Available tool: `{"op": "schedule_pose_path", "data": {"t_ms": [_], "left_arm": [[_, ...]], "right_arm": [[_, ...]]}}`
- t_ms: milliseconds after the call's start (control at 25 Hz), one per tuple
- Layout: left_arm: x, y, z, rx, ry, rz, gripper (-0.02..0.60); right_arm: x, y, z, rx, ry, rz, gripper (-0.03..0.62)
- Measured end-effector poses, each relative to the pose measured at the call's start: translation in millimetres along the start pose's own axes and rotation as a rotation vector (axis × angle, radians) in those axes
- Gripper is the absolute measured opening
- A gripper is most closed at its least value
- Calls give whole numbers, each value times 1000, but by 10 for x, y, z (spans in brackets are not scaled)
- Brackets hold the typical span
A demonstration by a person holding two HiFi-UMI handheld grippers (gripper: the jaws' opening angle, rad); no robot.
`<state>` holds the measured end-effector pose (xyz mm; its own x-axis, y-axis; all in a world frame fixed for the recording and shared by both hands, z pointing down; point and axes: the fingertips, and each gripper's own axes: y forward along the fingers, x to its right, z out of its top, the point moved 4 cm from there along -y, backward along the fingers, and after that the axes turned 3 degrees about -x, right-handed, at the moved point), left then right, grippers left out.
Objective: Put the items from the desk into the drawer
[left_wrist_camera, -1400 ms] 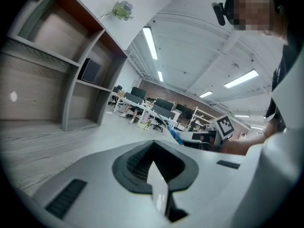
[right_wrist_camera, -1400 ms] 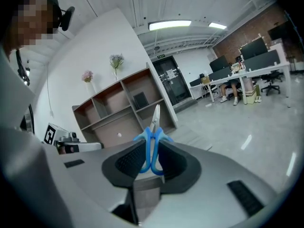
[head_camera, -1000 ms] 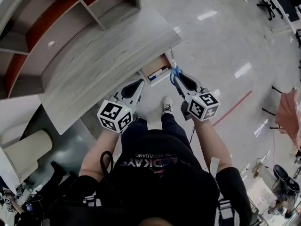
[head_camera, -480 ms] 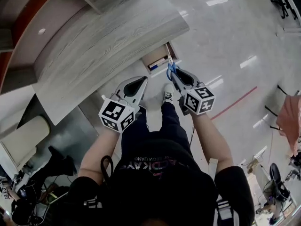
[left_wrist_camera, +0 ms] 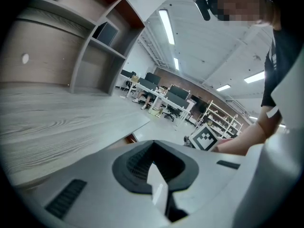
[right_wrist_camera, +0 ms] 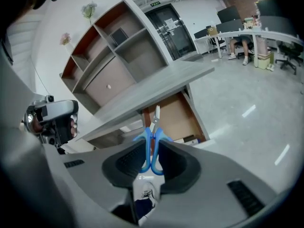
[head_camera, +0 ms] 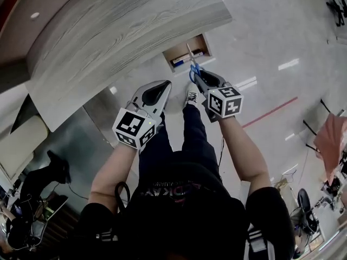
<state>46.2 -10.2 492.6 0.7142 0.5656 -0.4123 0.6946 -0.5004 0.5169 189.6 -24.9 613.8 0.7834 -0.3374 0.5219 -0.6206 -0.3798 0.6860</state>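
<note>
At 12 o'clock in the head view, the shallow brown wooden drawer point(head_camera: 206, 43) stands open under the grey wood-grain desk point(head_camera: 124, 31), with a slim blue pen point(head_camera: 187, 57) inside. Just at its 6 o'clock, the right gripper point(head_camera: 196, 79) pinches the blue-handled metal scissors point(head_camera: 192, 69), blades toward the drawer. The left gripper point(head_camera: 161, 86) at 9 o'clock of it has its jaws pressed together, empty
</note>
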Motion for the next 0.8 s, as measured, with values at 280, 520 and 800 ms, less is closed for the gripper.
{"op": "schedule_pose_path", "data": {"t_ms": [280,520,800], "left_arm": [[-368,-29,-161,-5,-44,16,11],[-501,-20,-236,-17,-82,22,11],[-478,-78,-369,-22,-101,43,11]], "right_arm": [[110,534,268,-97,-117,-57,97],[190,871,503,-158,-146,-69,97],[191,1011,493,-180,-169,-74,97]]}}
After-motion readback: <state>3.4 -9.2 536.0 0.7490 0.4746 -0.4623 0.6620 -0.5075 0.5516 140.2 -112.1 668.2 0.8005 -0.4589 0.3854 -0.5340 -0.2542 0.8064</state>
